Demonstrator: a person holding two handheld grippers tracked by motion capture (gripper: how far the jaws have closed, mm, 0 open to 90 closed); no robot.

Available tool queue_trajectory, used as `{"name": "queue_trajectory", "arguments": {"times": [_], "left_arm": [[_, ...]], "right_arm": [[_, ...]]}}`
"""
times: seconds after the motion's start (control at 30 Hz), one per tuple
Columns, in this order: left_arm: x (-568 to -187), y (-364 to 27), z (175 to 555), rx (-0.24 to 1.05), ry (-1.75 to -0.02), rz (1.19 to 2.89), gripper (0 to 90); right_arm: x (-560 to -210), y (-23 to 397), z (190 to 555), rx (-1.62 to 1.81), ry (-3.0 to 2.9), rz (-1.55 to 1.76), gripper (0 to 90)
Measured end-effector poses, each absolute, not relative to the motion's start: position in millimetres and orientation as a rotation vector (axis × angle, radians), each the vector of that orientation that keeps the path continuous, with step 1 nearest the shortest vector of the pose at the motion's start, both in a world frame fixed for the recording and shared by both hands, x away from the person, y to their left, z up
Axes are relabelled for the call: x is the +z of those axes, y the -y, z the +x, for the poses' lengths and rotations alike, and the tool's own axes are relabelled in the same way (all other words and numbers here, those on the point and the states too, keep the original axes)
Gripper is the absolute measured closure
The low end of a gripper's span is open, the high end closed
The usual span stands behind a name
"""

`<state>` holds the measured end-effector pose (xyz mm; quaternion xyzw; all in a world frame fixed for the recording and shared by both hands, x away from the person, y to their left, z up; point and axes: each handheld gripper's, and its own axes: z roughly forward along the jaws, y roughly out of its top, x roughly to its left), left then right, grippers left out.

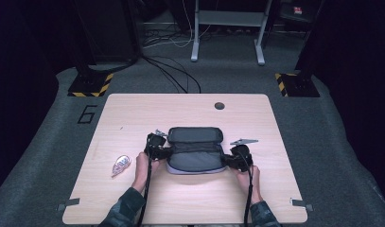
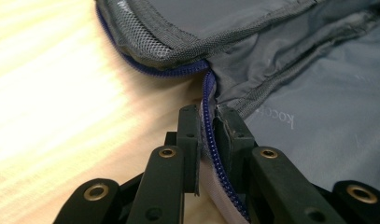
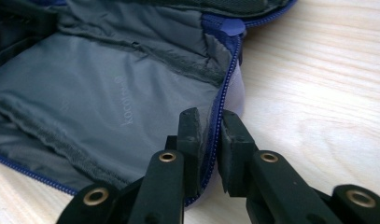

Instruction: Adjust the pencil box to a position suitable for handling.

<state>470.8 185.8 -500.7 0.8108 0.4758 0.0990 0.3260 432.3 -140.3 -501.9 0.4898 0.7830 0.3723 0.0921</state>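
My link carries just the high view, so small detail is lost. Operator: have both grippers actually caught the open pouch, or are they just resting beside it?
Observer: The left gripper is shut on the pouch's edge; its jaws pinch the blue zipper between them.
Operator: And the right one?
Observer: The right gripper is shut on the opposite zippered edge, with the grey lining to one side and the bare table to the other.
Operator: Anything inside the pouch?
Observer: The stretch of lining in the gripper views lies bare, with faint printed lettering.
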Motion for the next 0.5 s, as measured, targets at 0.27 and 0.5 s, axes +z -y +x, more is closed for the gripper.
{"name": "queue_trajectory", "arguments": {"times": [0.27, 0.5], "left_arm": [[-501, -193, 478, 0.255, -1.246, 2.118, 78.8], [-490, -196, 469, 0.26, -1.216, 2.083, 43.1]], "right_arm": [[-502, 132, 434, 1.116, -2.324, 1.435, 77.1], [-494, 136, 427, 1.166, -2.295, 1.423, 46.9]]}}
